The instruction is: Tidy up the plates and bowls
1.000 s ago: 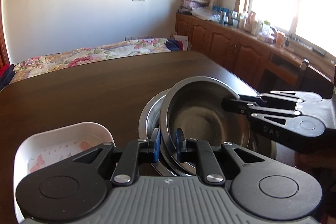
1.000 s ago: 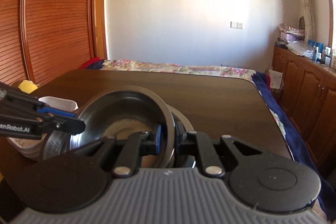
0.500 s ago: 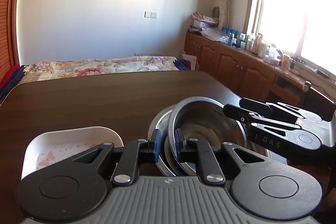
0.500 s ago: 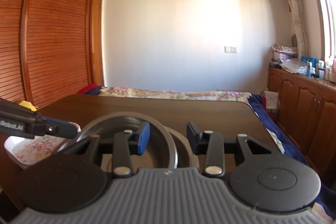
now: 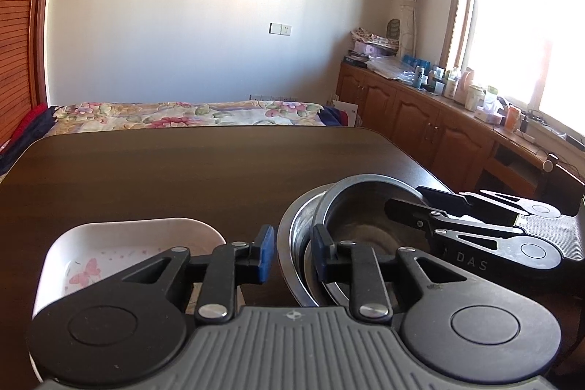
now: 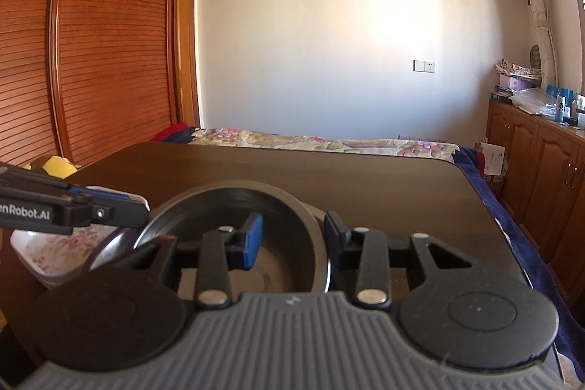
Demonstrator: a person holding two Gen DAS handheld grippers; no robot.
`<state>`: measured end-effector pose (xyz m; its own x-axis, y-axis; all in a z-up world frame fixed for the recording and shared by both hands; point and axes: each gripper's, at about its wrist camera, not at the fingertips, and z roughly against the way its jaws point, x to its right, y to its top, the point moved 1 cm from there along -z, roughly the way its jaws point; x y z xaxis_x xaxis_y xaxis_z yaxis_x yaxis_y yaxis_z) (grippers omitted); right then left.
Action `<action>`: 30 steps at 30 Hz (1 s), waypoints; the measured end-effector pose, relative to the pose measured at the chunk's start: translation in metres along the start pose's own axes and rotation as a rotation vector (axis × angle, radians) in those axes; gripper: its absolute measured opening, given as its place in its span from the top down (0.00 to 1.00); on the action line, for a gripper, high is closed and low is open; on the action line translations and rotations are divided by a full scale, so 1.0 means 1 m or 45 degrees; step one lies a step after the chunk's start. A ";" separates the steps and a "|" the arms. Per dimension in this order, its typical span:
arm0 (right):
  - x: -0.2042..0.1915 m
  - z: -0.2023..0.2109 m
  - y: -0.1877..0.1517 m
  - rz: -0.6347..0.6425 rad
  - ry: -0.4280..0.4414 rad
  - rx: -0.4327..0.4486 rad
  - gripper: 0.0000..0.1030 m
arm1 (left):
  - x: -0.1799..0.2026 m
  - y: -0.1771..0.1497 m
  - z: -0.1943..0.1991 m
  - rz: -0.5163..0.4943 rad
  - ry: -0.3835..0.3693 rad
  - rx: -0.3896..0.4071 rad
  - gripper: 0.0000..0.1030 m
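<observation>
Both tongs stand released over the dark wooden counter [image 5: 190, 170]: the left tongs [image 5: 290, 253] gape with the near rim of the steel bowls between their blue pads, and the right tongs [image 6: 292, 238] straddle the opposite rim, neither clamping anything. The smaller steel bowl [image 5: 369, 207] sits nested in the larger steel bowl [image 5: 292, 236], leaning slightly so its rim rides higher on the far side. Just beside the stack to the left rests the white floral dish [image 5: 120, 243], apart from the metal. The stacking step looks finished, with both tongs letting go. The next move probably calls for backing clear without nudging the tilted bowl, then turning to the white dish.
</observation>
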<state>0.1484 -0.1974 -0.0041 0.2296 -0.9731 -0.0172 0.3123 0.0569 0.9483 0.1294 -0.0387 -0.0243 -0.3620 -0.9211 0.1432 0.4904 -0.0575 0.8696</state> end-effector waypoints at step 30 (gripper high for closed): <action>0.020 0.005 -0.008 -0.175 -0.060 0.026 0.53 | -0.006 0.015 -0.023 0.008 0.040 0.000 0.65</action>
<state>0.1458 -0.2190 -0.0102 0.1424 -0.9808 -0.1332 0.3186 -0.0820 0.9443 0.1571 -0.0429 -0.0230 -0.3337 -0.9331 0.1339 0.4928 -0.0516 0.8686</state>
